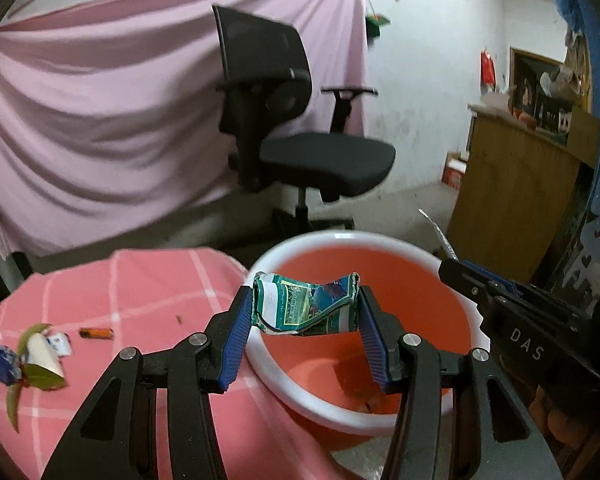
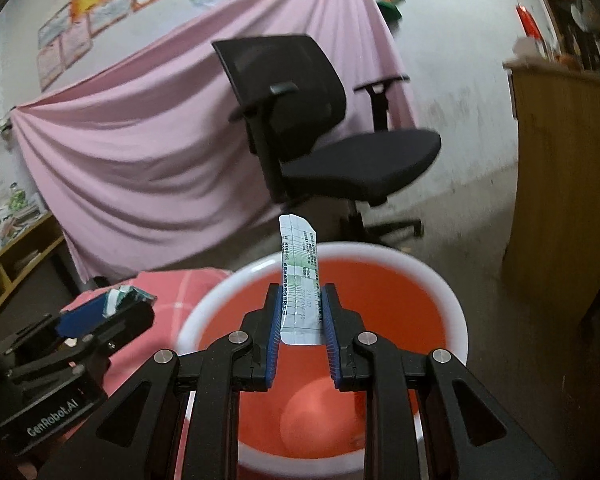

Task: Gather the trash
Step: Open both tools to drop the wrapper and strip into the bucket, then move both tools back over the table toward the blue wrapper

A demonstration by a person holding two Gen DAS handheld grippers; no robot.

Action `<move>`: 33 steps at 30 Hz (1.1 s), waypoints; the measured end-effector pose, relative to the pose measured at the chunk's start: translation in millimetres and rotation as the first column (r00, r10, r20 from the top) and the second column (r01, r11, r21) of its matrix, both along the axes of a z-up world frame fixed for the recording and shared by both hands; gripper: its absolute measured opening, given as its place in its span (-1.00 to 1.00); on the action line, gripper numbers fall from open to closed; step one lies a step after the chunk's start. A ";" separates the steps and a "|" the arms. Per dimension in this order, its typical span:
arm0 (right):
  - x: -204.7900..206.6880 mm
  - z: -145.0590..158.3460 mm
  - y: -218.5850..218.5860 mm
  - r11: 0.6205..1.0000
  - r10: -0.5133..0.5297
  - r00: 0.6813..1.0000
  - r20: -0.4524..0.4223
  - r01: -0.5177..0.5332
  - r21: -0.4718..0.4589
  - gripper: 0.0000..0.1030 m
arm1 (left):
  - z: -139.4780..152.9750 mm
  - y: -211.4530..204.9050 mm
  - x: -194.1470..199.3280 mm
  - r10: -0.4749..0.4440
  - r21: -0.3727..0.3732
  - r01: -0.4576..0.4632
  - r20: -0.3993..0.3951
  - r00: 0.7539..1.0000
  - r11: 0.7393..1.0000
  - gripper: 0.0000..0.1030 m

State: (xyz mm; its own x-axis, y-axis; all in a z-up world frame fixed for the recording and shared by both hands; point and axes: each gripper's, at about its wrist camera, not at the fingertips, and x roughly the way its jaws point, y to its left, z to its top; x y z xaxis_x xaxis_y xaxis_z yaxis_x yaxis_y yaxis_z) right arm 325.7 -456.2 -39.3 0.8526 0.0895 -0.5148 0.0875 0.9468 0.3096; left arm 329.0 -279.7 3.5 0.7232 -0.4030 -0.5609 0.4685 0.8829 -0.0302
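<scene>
Bucket (image 1: 268,264) first: an orange plastic tub with a thick white rolled rim, round and smooth, standing hard against the edge of a table draped in pink checked cloth (image 1: 140,300). Its mouth lies wide and open under both tools, and only a few small dark scraps show at the bottom.

The left gripper (image 1: 306,312) hangs over the near rim, its ribbed blue pads closed part-way onto a crumpled green printed packet (image 1: 304,308), which bows between them, one end pressed to each pad. The packet sits above the rim, partly over the tub's inside. The right gripper (image 2: 302,312) is further over the middle of the opening, its pads drawn close and pinching a flat, silvery-white strip wrapper (image 2: 300,280) with small print; the strip stands upright and pokes well past the fingertips. The two tools are near each other, side by side, apart.

Back on the cloth, well left of the bucket, lies a loose heap of litter (image 1: 28,356): green leaves, white paper, a crinkled blue wrapper. Just beside it sits a small orange stub (image 1: 96,333).

Beyond the table there is bare grey floor, then a black mesh office chair (image 1: 292,120) before a hanging pink sheet (image 1: 100,112). A wooden cabinet (image 1: 508,184) closes off the right side
</scene>
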 end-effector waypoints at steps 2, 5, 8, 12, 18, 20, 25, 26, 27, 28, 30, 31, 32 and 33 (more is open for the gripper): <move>0.3 -4.6 -2.4 1.000 -0.002 1.000 -0.023 0.003 0.011 -0.64 | -4.7 -1.5 2.9 -0.001 0.001 0.001 -0.028 1.000 1.000 -0.10; 1.9 -8.8 -4.6 1.000 -0.005 0.998 -0.055 0.006 0.021 -0.64 | -10.5 -1.3 5.8 -0.008 0.003 0.008 -0.075 0.997 1.000 -0.03; 4.6 -13.0 -6.8 1.000 -0.007 0.997 -0.082 0.010 0.030 -0.63 | -15.0 -2.1 11.5 -0.003 0.019 0.006 -0.118 0.993 1.000 0.04; 4.4 -16.7 -8.2 0.999 -0.012 0.995 -0.102 0.015 0.033 -0.53 | -18.2 4.4 13.7 0.010 0.014 -0.008 -0.147 0.989 1.000 0.07; 4.2 -16.5 -8.8 0.999 -0.017 0.995 -0.101 0.020 0.035 -0.45 | -19.6 10.5 16.8 0.017 -0.004 -0.018 -0.175 0.984 1.000 0.09; 4.9 -16.5 -9.2 0.999 -0.016 0.995 -0.102 0.019 0.034 -0.44 | -19.3 11.2 19.4 0.015 -0.013 -0.017 -0.180 0.984 1.000 0.11; 5.9 -17.0 -12.0 0.999 -0.022 0.994 -0.105 0.026 0.035 -0.44 | -17.7 16.1 18.1 0.019 -0.036 -0.026 -0.173 0.985 0.999 0.27; 5.7 -17.0 -12.7 0.999 -0.025 0.994 -0.104 0.029 0.035 -0.44 | -17.4 17.1 17.3 0.021 -0.039 -0.028 -0.173 0.985 0.999 0.27; 6.0 -17.2 -13.5 0.999 -0.027 0.994 -0.103 0.031 0.036 -0.44 | -17.2 17.9 17.4 0.023 -0.042 -0.031 -0.173 0.985 0.999 0.27; 6.8 -17.3 -13.9 0.999 -0.028 0.994 -0.103 0.032 0.036 -0.44 | -16.9 19.1 17.4 0.026 -0.045 -0.035 -0.172 0.985 0.998 0.27; 6.3 -16.9 -14.4 0.999 -0.029 0.995 -0.098 0.033 0.035 -0.43 | -15.7 22.0 16.3 0.036 -0.052 -0.045 -0.164 0.986 0.998 0.27; 7.2 -16.5 -13.8 0.999 -0.030 0.995 -0.095 0.033 0.032 -0.43 | -14.8 23.1 15.4 0.040 -0.054 -0.049 -0.161 0.986 0.997 0.27; 6.7 -15.6 -13.3 0.999 -0.030 0.996 -0.088 0.033 0.029 -0.43 | -13.7 25.2 14.7 0.045 -0.058 -0.055 -0.156 0.987 0.997 0.27; 6.4 -14.1 -12.6 0.999 -0.030 0.996 -0.080 0.032 0.027 -0.43 | -12.2 27.6 13.9 0.051 -0.062 -0.061 -0.152 0.987 0.996 0.27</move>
